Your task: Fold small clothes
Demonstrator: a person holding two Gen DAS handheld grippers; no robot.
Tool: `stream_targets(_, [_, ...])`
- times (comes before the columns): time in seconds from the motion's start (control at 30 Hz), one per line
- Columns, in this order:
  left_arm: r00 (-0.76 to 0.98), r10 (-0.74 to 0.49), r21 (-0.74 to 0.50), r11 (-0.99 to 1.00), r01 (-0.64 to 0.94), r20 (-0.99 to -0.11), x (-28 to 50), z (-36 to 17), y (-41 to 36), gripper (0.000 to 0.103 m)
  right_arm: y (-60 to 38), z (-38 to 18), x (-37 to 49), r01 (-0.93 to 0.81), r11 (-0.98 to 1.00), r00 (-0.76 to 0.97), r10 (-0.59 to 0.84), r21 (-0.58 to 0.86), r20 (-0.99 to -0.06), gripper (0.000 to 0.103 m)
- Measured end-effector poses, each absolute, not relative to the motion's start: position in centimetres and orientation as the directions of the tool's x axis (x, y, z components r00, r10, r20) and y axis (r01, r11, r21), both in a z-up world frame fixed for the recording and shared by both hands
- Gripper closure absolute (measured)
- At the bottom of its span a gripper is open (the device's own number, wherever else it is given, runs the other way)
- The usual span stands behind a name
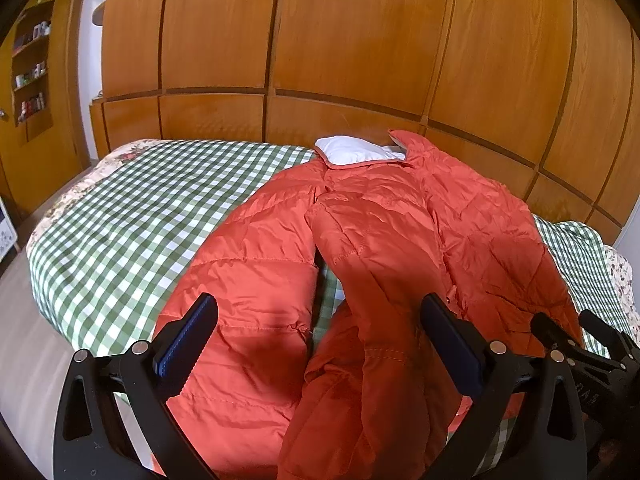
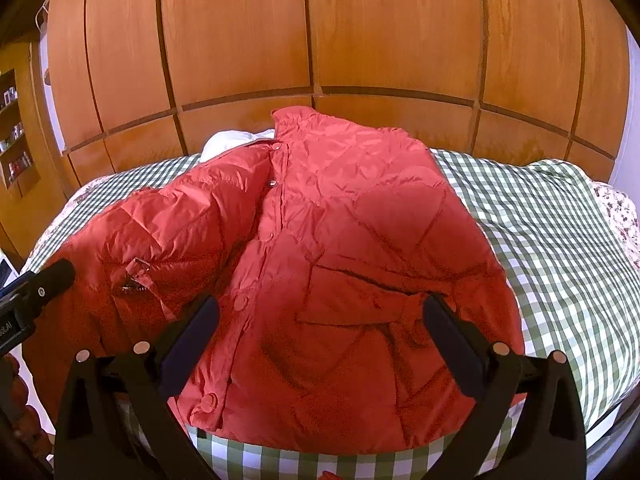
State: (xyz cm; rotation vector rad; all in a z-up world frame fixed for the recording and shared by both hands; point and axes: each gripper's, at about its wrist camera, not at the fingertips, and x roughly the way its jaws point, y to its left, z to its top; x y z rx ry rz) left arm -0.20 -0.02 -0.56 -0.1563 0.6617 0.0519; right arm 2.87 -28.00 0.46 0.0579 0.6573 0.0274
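Both grippers are hovering with jaws spread wide, holding nothing: the left gripper (image 1: 316, 344) over the near sleeve, the right gripper (image 2: 320, 340) over the hem. Lying on the green-checked bedcover (image 1: 132, 208), the orange-red quilted puffer jacket (image 2: 340, 248) is running lengthwise from bottom centre toward the upper-centre collar.

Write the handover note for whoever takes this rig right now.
Left tool: open, empty, hovering over the near part of the red quilted jacket.
Right tool: open, empty, above the jacket's front pocket.
Jacket lies front up on the green checked bedspread, collar toward the wooden wall panels, over a white pillow. One sleeve is already laid across the front.
Left: fold in the other side, then fold it up.
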Motion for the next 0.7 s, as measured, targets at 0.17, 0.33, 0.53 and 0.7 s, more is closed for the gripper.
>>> stream_targets(0.17, [0.788, 0.0, -0.128, 0.987, -0.1, -0.616, -0.15, -0.53, -0.09, 0.003, -28.05, 0.56, 2.81, -0.006, 0.998, 0.791, 0.041, 0.059, -0.61, 0.002])
stream_targets(0.33, [0.787, -0.001, -0.129, 0.987, -0.1, -0.616, -0.2, -0.56, -0.07, 0.003, -27.99, 0.59, 2.76, -0.009, 0.998, 0.79, 0.043, 0.058, -0.612, 0.002])
stream_targets(0.53, [0.788, -0.001, -0.128, 0.987, -0.099, -0.615, -0.21, -0.54, -0.08, 0.003, -27.7, 0.29, 2.9, -0.02, 0.999, 0.781, 0.047, 0.05, -0.623, 0.002])
stream_targets(0.7, [0.79, 0.0, -0.124, 0.988, -0.096, -0.613, -0.19, -0.52, -0.1, 0.003, -27.52, 0.21, 3.06, -0.021, 0.999, 0.78, 0.046, 0.047, -0.624, 0.002])
